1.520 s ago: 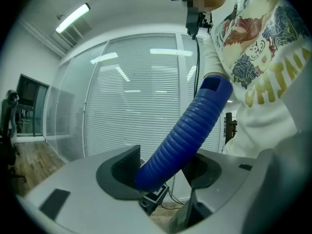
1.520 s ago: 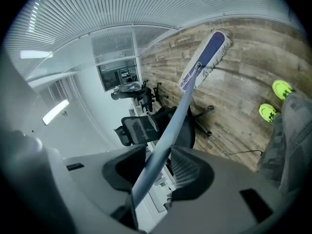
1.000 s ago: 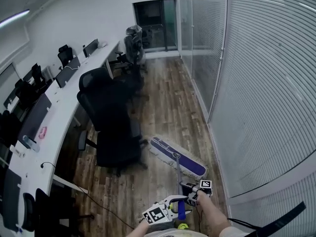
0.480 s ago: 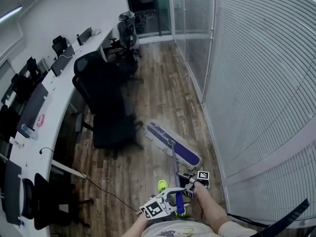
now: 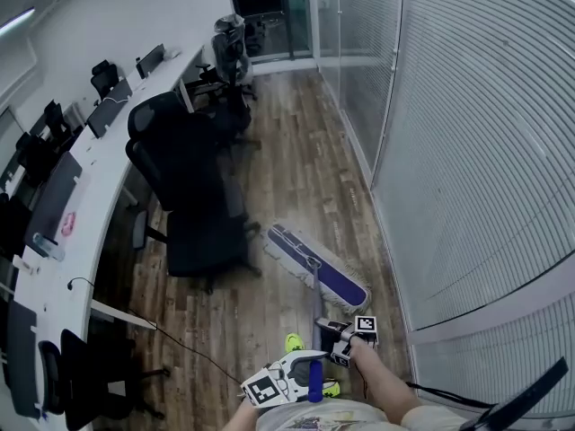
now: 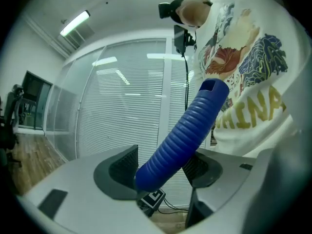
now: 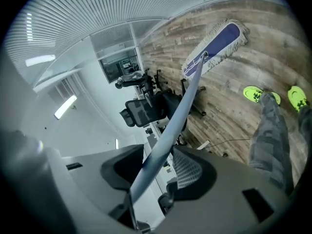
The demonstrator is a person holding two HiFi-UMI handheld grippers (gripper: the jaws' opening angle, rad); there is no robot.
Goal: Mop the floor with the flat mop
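Note:
The flat mop's purple head with its white fringe (image 5: 316,268) lies on the wood floor beside the chair base; it also shows in the right gripper view (image 7: 214,48). Its grey pole (image 5: 317,299) rises toward me. My right gripper (image 5: 323,329) sits round the pole (image 7: 168,130); its jaws have just been opening, and the pole runs loosely between the pads (image 7: 191,172). Lower down, my left gripper (image 5: 308,368) is shut on the blue ribbed grip (image 6: 180,140) at the handle's top end.
Black office chairs (image 5: 184,196) stand left of the mop head. A long white desk (image 5: 99,178) with monitors runs along the left. A glass wall with blinds (image 5: 449,151) closes the right side. A cable (image 5: 180,347) crosses the floor. My green shoes (image 7: 258,94) stand close by.
The mop head has slid a little toward the chair base. Both grippers have shifted left and lower in the head view, and a green shoe has stepped forward into view.

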